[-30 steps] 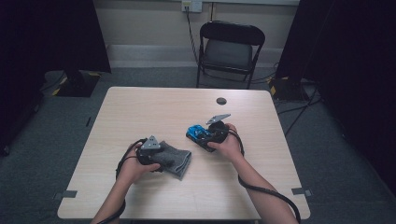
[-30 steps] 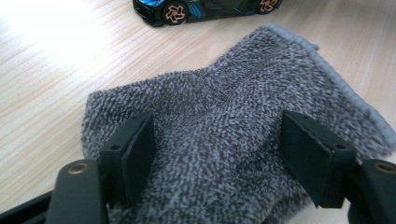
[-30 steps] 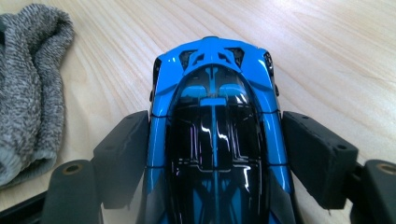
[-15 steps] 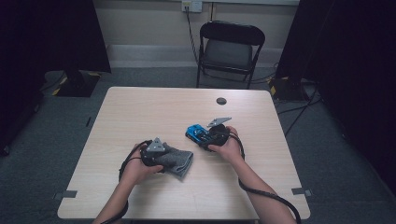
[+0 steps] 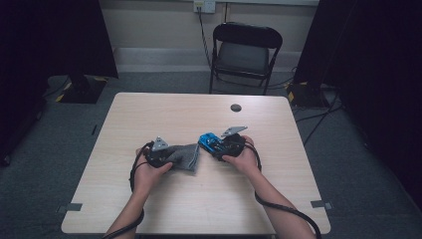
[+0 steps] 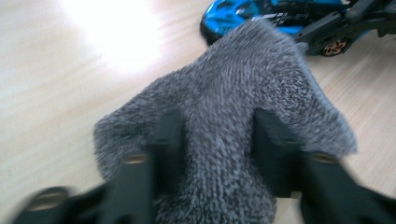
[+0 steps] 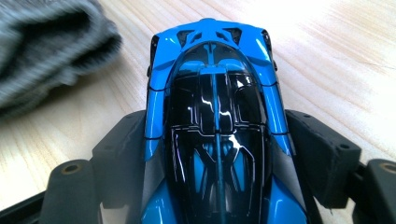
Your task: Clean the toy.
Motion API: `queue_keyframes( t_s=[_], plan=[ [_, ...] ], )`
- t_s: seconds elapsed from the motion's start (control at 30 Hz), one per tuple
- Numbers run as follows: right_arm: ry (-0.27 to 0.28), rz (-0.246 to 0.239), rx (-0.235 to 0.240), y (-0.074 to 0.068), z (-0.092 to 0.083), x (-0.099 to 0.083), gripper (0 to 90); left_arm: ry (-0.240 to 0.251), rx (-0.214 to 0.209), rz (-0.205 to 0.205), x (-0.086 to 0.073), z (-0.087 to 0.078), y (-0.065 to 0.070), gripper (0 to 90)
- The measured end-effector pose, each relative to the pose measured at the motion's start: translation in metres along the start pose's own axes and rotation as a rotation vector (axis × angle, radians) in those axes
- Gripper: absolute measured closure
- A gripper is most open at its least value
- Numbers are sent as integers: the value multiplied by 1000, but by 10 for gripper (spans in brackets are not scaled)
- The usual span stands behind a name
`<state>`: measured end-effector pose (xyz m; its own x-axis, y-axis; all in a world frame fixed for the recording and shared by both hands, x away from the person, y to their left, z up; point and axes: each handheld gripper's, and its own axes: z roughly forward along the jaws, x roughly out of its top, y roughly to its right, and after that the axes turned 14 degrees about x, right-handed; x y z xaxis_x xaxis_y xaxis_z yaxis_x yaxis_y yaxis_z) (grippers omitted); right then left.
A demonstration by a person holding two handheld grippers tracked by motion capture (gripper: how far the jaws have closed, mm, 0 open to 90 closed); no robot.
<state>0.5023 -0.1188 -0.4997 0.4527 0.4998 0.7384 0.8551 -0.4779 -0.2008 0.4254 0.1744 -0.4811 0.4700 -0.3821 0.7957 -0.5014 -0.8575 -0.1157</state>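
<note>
Now the left gripper (image 5: pixel 175 157) has just been closing, and its fingers (image 6: pixel 170 140) pinch a fold of the grey knitted sock (image 6: pixel 243 116), which lies on the counter (image 5: pixel 164 117) just beside the blue toy car (image 7: pixel 215 121). Compared with a second ago, the sock looks bunched. The right gripper (image 5: pixel 215 145) holds the car between its fingers, unmoved. The sock seems ready for lifting.

High view: we look forward and down on the pale wooden table (image 5: pixel 199 199) from above.
Left gripper view: we sit close over the fuzzy grey knitted cloth (image 6: pixel 243 140).
Right gripper view: close above the glossy blue toy car (image 7: pixel 215 126).
Shared: cloth and car.
</note>
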Motion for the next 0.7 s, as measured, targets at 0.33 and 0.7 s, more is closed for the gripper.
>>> queue_keyframes(
  t_s=[0.33,0.7],
  plan=[
    [5,0,1,0,0,-1,239,-26,-116,6,-2,4,-21,324],
    [17,6,-5,-1,-1,-3,238,-48,-177,63,-12,-24,-7,333]
  ],
)
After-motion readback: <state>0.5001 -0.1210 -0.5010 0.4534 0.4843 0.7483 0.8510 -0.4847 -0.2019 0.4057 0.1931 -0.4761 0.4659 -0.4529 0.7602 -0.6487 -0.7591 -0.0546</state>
